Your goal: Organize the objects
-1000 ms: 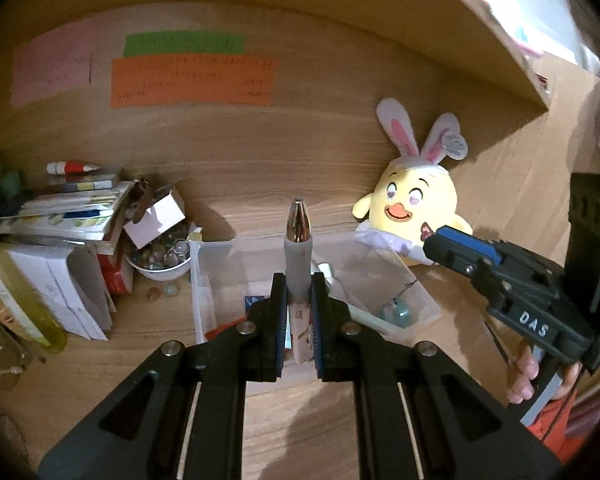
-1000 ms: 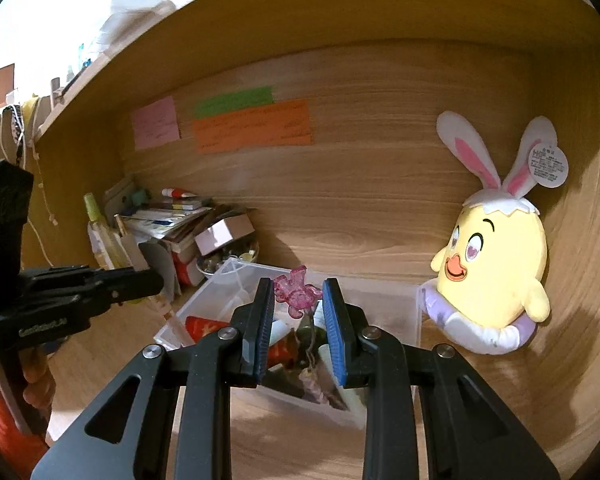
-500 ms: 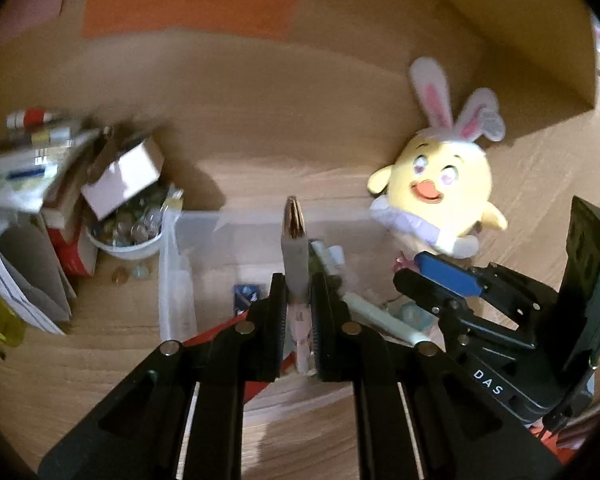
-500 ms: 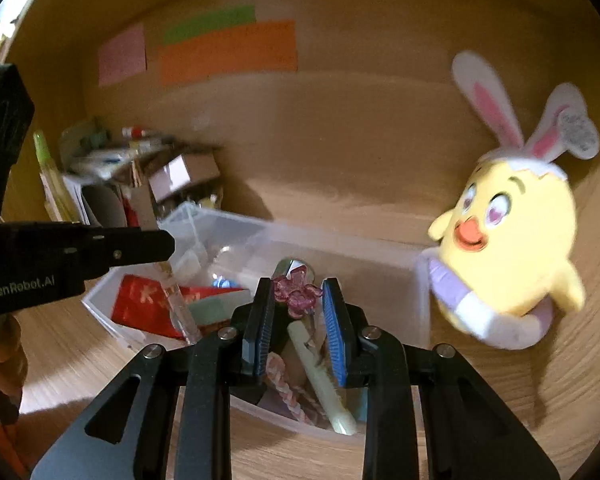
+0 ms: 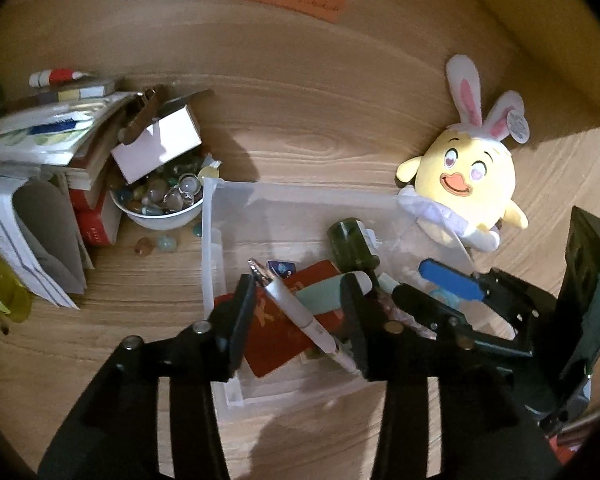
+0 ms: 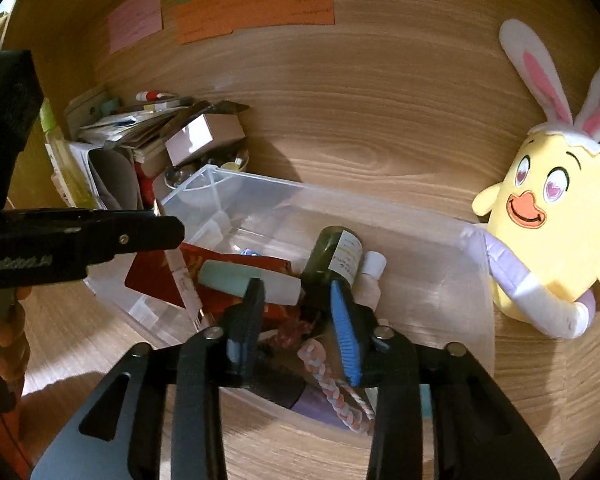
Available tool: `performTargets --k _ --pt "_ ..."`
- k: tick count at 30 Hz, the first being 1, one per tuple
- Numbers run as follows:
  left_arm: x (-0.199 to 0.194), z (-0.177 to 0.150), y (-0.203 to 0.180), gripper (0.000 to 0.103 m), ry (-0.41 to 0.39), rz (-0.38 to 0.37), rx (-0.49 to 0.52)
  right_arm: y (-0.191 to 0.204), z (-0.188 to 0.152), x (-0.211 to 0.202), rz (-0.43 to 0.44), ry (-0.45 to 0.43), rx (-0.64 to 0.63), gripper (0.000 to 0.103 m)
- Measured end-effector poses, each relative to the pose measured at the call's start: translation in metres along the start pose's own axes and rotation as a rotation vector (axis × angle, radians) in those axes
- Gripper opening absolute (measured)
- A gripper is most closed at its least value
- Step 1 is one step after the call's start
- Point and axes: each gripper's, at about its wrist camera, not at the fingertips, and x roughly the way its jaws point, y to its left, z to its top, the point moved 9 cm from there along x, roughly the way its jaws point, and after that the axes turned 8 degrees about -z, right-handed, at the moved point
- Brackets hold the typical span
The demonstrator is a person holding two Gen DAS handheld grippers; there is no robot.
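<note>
Landmark: clear plastic storage bin (image 5: 284, 208), standing on the wooden counter (image 5: 140, 320) against the wooden back wall.
Left gripper (image 5: 300, 300): poised over the bin's near half, fingers (image 5: 240, 312) spread wide, gripping nothing.
White pen-shaped tool with a rose-gold tip (image 5: 296, 308): lies slanted between the left fingers, over a red packet (image 5: 276, 332) in the bin; whether it touches a finger I cannot tell.
Right gripper (image 6: 300, 316): over the bin's near edge, fingers (image 6: 346, 336) apart, empty.
Dark pink flower-shaped hair clip (image 6: 292, 330): down inside the bin between the right fingers, free of both.
Other bin contents: dark green glass bottle (image 6: 332, 256), mint-and-white tube (image 6: 244, 280), pink-and-white braided cord (image 6: 336, 392).
Right of the bin: yellow plush chick with rabbit ears (image 6: 556, 240), touching the bin's corner.
Left of the bin: white bowl of glass pebbles (image 5: 160, 204), then stacked books (image 5: 56, 148).
</note>
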Motion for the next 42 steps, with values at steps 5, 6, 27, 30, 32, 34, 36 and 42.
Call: performTargets --k 5,6,27,30,32,34,36,42 --pt "-0.011 -0.007 -0.005 0.054 -0.002 0.007 0.02 -0.006 0.005 -0.014 -0.016 -0.03 0.014 0.05" --pt "-0.013 -0.009 -0.005 0.055 -0.001 0.011 0.023 -0.008 0.006 -0.019 -0.023 -0.041 0.018 0.052" --pt "-0.048 -0.033 -0.023 0.079 -0.09 0.064 0.116 -0.017 -0.019 -0.06 -0.05 -0.061 0.067 0.082" --pt "-0.05 -0.035 -0.023 0.083 -0.114 0.076 0.119 -0.018 -0.024 -0.062 -0.057 -0.058 0.075 0.083" --pt "-0.05 -0.037 -0.023 0.086 -0.126 0.091 0.126 -0.02 -0.027 -0.063 -0.061 -0.053 0.086 0.086" --pt "-0.051 -0.04 -0.024 0.087 -0.133 0.107 0.138 -0.022 -0.03 -0.064 -0.063 -0.05 0.104 0.089" --pt "-0.05 -0.043 -0.024 0.088 -0.134 0.115 0.151 -0.023 -0.032 -0.064 -0.065 -0.047 0.115 0.09" --pt "-0.05 -0.05 -0.026 0.09 -0.132 0.102 0.15 -0.024 -0.037 -0.065 -0.072 -0.035 0.12 0.091"
